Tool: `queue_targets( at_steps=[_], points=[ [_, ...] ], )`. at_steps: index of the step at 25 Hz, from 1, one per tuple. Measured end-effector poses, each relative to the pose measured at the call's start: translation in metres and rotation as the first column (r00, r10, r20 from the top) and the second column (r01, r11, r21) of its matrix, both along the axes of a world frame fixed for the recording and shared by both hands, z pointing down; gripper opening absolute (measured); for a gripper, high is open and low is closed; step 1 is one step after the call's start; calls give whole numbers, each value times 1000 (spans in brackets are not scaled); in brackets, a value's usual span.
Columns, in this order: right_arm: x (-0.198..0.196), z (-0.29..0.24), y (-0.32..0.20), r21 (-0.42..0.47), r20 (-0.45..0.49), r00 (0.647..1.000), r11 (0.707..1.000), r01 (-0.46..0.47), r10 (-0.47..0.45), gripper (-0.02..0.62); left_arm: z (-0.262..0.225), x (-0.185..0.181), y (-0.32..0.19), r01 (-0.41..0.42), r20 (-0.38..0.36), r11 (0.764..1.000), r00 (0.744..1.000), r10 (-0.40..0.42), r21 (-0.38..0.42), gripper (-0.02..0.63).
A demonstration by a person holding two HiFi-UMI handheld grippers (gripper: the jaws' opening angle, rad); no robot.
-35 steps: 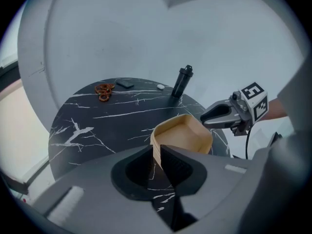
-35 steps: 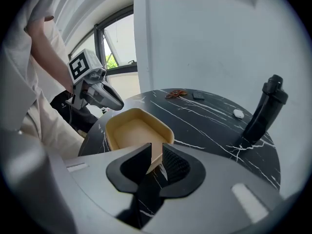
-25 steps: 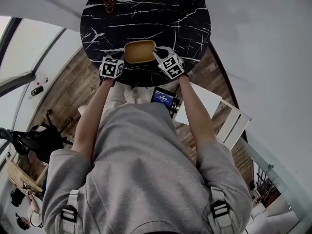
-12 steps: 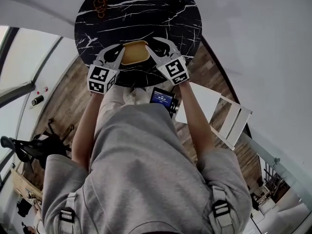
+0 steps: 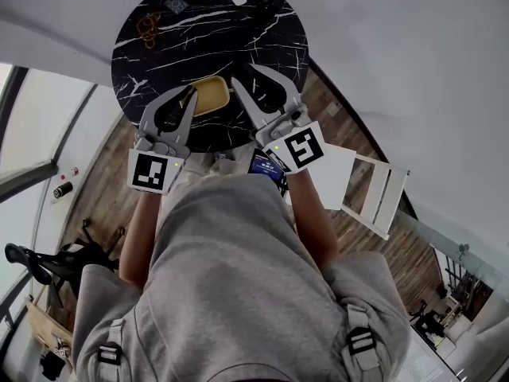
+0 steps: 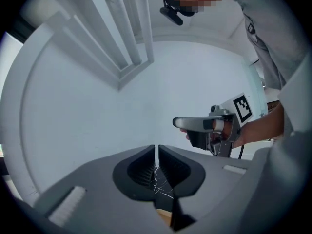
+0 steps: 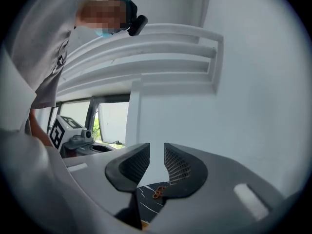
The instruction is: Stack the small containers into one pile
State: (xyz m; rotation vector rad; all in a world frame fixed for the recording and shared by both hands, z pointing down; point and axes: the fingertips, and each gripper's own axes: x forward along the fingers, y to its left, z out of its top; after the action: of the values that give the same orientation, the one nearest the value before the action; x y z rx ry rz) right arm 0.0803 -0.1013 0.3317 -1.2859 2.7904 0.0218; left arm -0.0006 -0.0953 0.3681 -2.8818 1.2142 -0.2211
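Round black marble-veined table (image 5: 238, 38) on brown plank floor (image 5: 95, 181), white walls around; head view looks steeply down over a grey-shirted person.

- Tan shallow rounded container (image 5: 211, 94) sits at the table's 6 o'clock, near the edge. Only one pile visible; layers can't be told.
- Left gripper (image 5: 189, 92) is raised at the container's 9 o'clock, just beside it in the head view. Its jaws are drawn to a hairline slit with nothing in it; a sliver of tan shows below.
- Right gripper (image 5: 243, 75) is at the container's 3 o'clock. Its jaws stand narrowly apart and are closing, with nothing between them.
- Brown chain-like object (image 5: 147, 29) lies at the table's 10 o'clock, also seen through the right jaws' gap.
- Small white round object (image 5: 239, 0) lies at 12 o'clock.
- White slatted chair (image 5: 374, 193) stands at the table's 4 o'clock, on the floor.
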Motion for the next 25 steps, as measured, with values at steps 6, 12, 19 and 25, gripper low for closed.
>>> queue_targets(
  at_steps=[6,12,19,25],
  points=[
    [-1,-1,26,14,-66,998,1000,-12,13,83,-8,7,10,32,24,998,999,-33,45,21],
    [10,6,40,7,-80,996,999,-43,44,60,-12,15,12,66,47,994,996,-70,82,21],
    [18,13,49,-8,-97,993,998,-65,64,40,-4,26,27,41,59,997,997,-45,70,18],
    [19,18,58,-24,-96,994,998,-62,59,14,3,33,36,19,61,999,998,-22,49,18]
  ],
)
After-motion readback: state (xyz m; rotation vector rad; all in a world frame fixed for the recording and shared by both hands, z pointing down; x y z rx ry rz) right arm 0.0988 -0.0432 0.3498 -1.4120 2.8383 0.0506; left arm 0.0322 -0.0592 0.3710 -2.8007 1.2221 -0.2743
